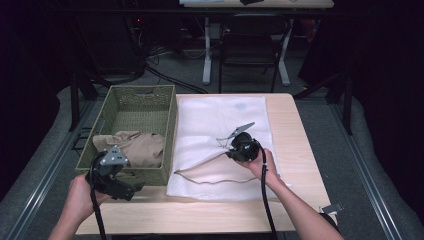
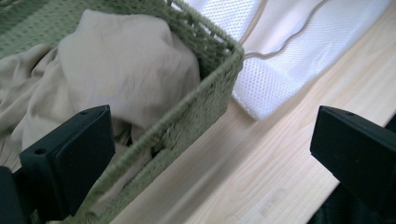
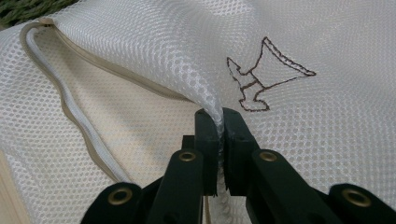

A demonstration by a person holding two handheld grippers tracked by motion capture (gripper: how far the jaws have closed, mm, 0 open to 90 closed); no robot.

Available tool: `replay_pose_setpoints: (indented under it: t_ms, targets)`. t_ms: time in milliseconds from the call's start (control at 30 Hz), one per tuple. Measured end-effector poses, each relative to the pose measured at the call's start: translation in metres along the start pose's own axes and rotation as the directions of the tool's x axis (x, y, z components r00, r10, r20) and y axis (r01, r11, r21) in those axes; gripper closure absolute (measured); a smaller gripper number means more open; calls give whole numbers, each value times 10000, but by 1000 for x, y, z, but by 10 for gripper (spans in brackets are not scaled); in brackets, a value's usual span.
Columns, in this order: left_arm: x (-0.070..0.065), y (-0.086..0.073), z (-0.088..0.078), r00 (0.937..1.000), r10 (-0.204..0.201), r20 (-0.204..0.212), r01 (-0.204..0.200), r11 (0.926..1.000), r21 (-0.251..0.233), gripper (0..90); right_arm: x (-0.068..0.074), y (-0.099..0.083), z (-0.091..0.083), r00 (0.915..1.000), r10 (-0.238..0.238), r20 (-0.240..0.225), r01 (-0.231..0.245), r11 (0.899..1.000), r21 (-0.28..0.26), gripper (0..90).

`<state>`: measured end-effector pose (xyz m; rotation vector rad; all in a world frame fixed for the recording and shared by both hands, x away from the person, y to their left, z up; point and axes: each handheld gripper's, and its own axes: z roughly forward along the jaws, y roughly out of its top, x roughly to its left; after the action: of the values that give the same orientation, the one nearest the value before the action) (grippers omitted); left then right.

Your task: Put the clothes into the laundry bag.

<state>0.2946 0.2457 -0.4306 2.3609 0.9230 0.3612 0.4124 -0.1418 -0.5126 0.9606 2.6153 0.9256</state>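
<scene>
I can't see the near part of the beige cloth (image 1: 142, 147) at lower left of the high view; the woven basket (image 1: 170, 107) wall and my left gripper (image 1: 134, 189) cover it. The mesh laundry bag (image 3: 327, 140) runs off every edge of the right gripper view.

Place: a lab or recording studio | Signs: black curtains (image 1: 385, 75) closing in the sides | light wooden table (image 1: 300, 150) on grey carpet (image 1: 345, 150) | white-legged desk (image 1: 207, 50) and black chair (image 1: 250, 45) behind | cables (image 1: 165, 75) trailing across the floor
</scene>
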Motion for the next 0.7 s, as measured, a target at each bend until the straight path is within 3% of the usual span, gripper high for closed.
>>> replay_pose_setpoints:
  t_ms: [67,300,400,567,600,700]
  targets:
    - [6,9,-1,9995,229,-206,-228,9997,74,1,0,0,-1,10000,-66,16,66,10000,-31,864]
    - [27,29,-2,9996,151,-219,-141,9990,414,1,0,0,-1,10000,29,23,-29,10000,-61,863]
    - [34,37,-2,9996,269,-90,-264,9981,561,1,0,1,-1,10000,56,54,-56,10000,-48,864]
    - [43,48,2,9988,417,-237,-397,9960,796,0,1,1,-2,9999,-38,119,39,9999,-94,863]
    - [47,54,3,9989,462,-120,-450,9953,853,0,1,1,-2,9999,-54,113,55,9999,-84,863]
    - [52,64,6,9966,770,-281,-736,9916,1067,0,2,1,-1,10000,-13,99,13,10000,-34,864]
